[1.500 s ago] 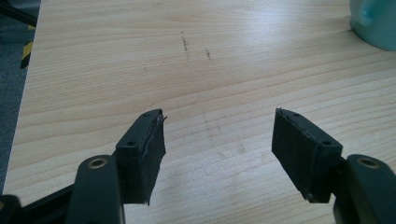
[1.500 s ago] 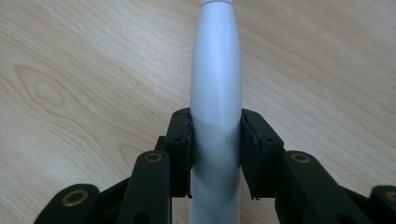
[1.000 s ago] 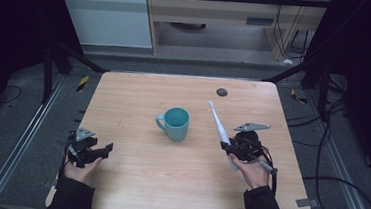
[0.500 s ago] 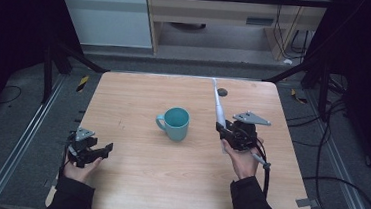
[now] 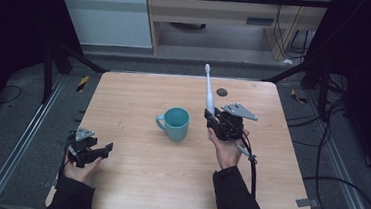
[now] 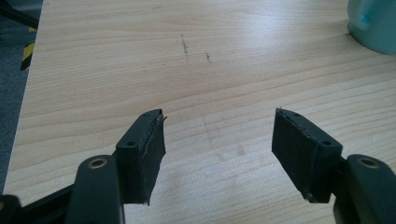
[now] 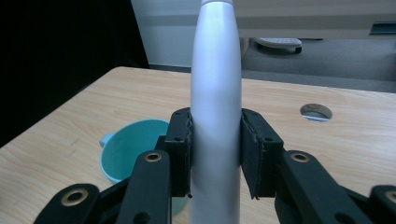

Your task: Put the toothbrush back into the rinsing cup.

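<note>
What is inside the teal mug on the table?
The teal mug looks empty: its teal inner wall shows. In the right gripper view the gripper's jaw covers part of its inside.

The left hand [image 5: 80,169] comes in at about 7 o'clock on the table [image 5: 132,175] and holds the left gripper [image 5: 100,149] low, just above the wood, pointing toward 3 o'clock. Its jaws stand wide apart with nothing between them.

The right hand [image 5: 225,150] comes in at about 5 o'clock, forearm angled toward 12 o'clock, and holds the right gripper [image 5: 210,117] raised near the middle right of the table. Its jaws are pressed on both sides of a white toothbrush [image 7: 215,112], which stands nearly upright, its head toward 12 o'clock.
</note>
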A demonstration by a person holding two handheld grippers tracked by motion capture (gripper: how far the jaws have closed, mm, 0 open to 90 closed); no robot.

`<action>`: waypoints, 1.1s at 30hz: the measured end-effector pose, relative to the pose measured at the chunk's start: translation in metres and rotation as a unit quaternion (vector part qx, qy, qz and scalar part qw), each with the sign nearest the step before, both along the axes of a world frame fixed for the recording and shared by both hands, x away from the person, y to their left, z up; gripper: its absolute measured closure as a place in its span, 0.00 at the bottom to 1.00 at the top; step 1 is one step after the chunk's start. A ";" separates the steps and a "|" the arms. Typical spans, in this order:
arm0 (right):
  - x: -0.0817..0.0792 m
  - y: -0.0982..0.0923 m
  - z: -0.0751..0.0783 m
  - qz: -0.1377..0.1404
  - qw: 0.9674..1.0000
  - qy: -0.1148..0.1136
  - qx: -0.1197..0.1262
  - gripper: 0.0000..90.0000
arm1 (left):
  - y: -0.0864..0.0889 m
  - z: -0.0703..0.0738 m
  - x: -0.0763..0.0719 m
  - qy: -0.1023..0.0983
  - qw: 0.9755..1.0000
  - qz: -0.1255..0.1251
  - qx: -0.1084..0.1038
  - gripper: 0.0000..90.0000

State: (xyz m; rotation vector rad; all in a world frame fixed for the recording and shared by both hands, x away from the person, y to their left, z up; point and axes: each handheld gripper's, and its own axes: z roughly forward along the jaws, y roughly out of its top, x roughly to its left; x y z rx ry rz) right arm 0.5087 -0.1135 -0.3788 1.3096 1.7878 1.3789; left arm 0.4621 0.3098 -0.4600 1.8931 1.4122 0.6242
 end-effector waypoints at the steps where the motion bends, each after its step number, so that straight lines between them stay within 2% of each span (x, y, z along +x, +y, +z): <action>1: 0.002 0.002 0.000 0.002 1.000 0.000 0.003 0.74 | 0.000 0.000 0.000 -0.001 1.000 0.000 -0.001 0.38; 4: 0.006 0.010 0.001 0.003 1.000 -0.009 0.006 0.74 | 0.000 0.000 0.000 -0.001 1.000 0.001 -0.001 0.38; 6: 0.009 0.014 0.002 0.004 1.000 -0.014 0.016 0.74 | 0.000 0.000 0.000 -0.001 1.000 0.001 -0.002 0.38; 16: 0.022 0.040 0.004 0.014 0.998 -0.025 0.047 0.74 | 0.001 0.000 0.000 0.000 1.000 0.001 -0.002 0.38; 33: 0.044 0.083 -0.004 0.007 0.997 -0.045 0.056 0.74 | 0.002 0.000 0.000 -0.002 1.000 0.001 -0.004 0.38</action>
